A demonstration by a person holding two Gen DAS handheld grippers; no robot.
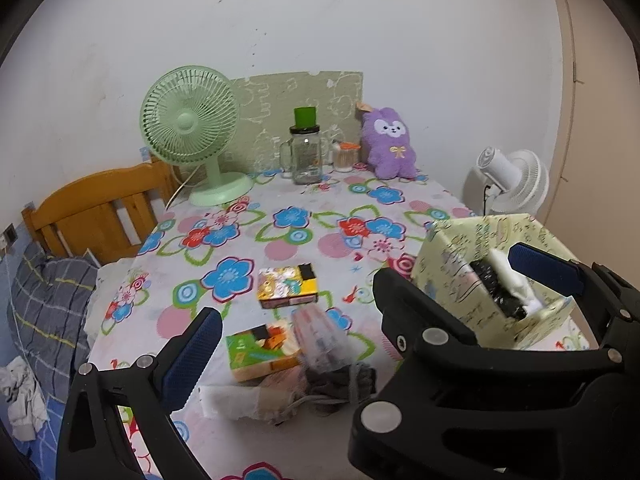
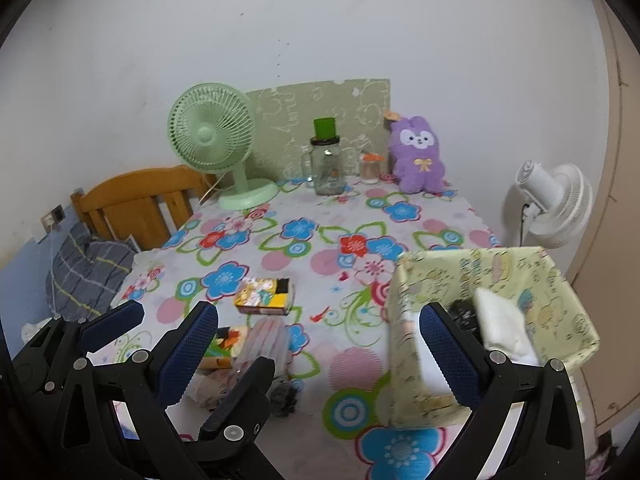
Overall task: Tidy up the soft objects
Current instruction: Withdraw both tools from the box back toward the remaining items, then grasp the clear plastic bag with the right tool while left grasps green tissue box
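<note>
Socks and a white folded cloth (image 2: 502,326) sit inside the pale-yellow patterned cardboard box (image 2: 560,292) at the right of the flowered tablecloth (image 2: 320,248) — more soft items (image 1: 320,384) heap near its front edge. Left gripper (image 1: 288,344) and right gripper (image 2: 320,344) both gape wide, holding nothing.

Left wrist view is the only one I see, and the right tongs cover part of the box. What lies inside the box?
Observer: A folded white cloth lies in the patterned box.
Operator: Is anything beside the cloth?
Observer: Yes, a dark item on its left; I cannot tell what it is.
Operator: Do the right tongs grip something?
Observer: No. The right tongs stand wide open, with nothing gripped.
</note>
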